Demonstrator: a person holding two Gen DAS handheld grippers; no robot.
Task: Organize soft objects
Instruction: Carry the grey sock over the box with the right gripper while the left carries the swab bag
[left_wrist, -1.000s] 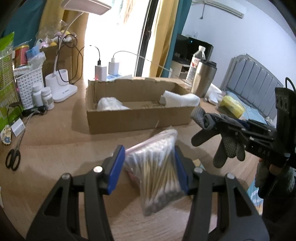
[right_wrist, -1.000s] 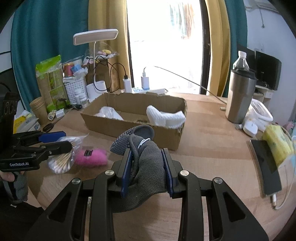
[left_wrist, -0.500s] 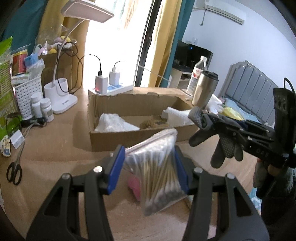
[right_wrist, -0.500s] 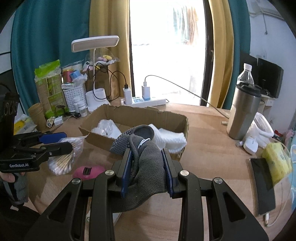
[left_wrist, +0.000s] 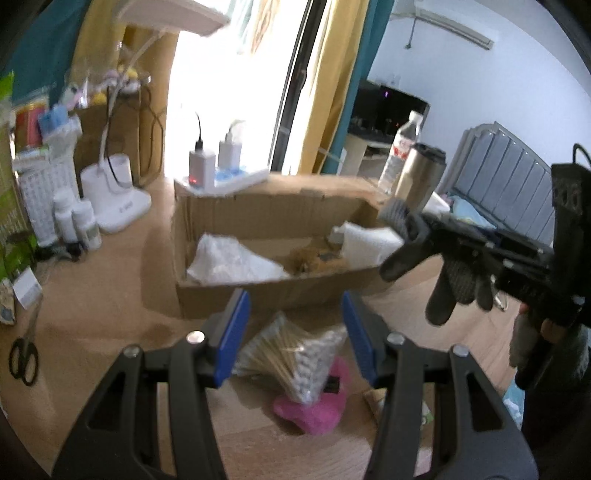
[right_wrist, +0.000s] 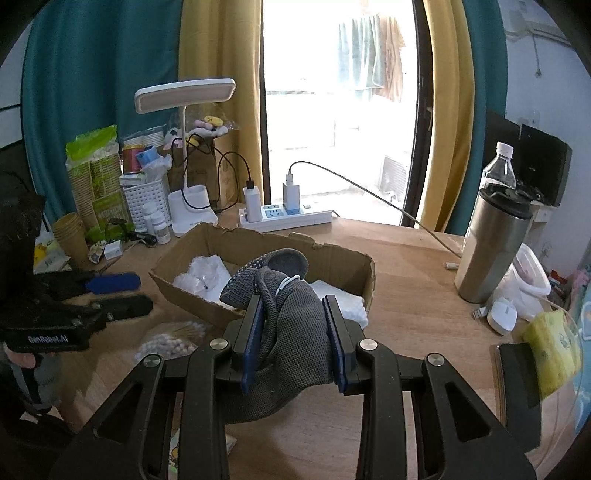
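The right gripper (right_wrist: 295, 338) has its fingers clamped on the grey glove (right_wrist: 284, 328), just in front of the cardboard box (right_wrist: 334, 260). The left gripper (left_wrist: 293, 338) is apart and empty; the bag of cotton swabs (left_wrist: 295, 360) lies on the bench before the box. Carry the glove well over the box wall, then release.

Only legible txt: "GenRobot.AI", prob., on the left hand-held gripper (right_wrist: 114, 295) body.

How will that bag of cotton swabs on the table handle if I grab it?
The bag of cotton swabs is probably light: thin sticks in clear film. It looks loosely filled, so it may sag between the jaws. The film likely slips.
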